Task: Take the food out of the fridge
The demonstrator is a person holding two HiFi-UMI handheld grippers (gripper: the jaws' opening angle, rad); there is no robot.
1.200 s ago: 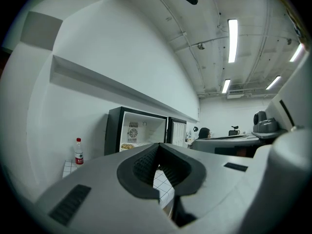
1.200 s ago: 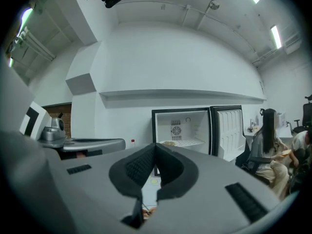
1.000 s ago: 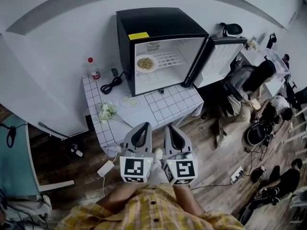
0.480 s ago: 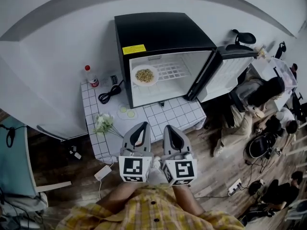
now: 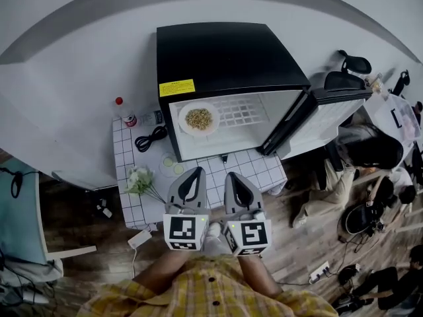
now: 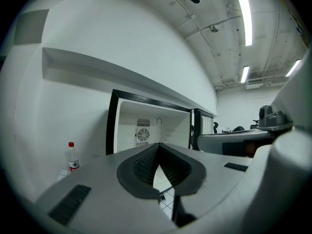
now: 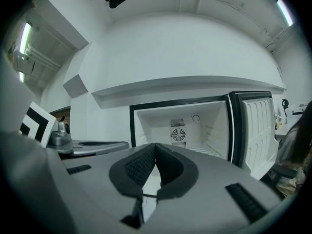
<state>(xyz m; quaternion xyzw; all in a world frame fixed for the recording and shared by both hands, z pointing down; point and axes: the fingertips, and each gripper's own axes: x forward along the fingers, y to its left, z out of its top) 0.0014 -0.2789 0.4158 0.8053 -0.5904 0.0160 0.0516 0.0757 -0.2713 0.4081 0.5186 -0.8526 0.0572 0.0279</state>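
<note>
A small black fridge (image 5: 225, 58) stands on a white tiled table (image 5: 258, 167) with its door (image 5: 330, 111) swung open to the right. On its wire shelf sits a white plate of food (image 5: 198, 118). My left gripper (image 5: 195, 172) and right gripper (image 5: 233, 176) are held side by side in front of the table, both pointing at the fridge. Each has its jaws shut with nothing between them. The open fridge fills the middle of the left gripper view (image 6: 146, 130) and the right gripper view (image 7: 185, 126); the plate is hidden behind the jaws there.
Left of the fridge on the table are a red-capped bottle (image 5: 121, 109), a black coiled cable (image 5: 151, 138), two small round pieces (image 5: 173, 167) and a bunch of pale flowers (image 5: 137, 179). People sit on the floor at the right (image 5: 370, 157). A white adapter (image 5: 139, 238) lies on the wooden floor.
Both grippers have come closer to the fridge and table, which now stand larger and nearer in the head view. The jaws stay shut.
</note>
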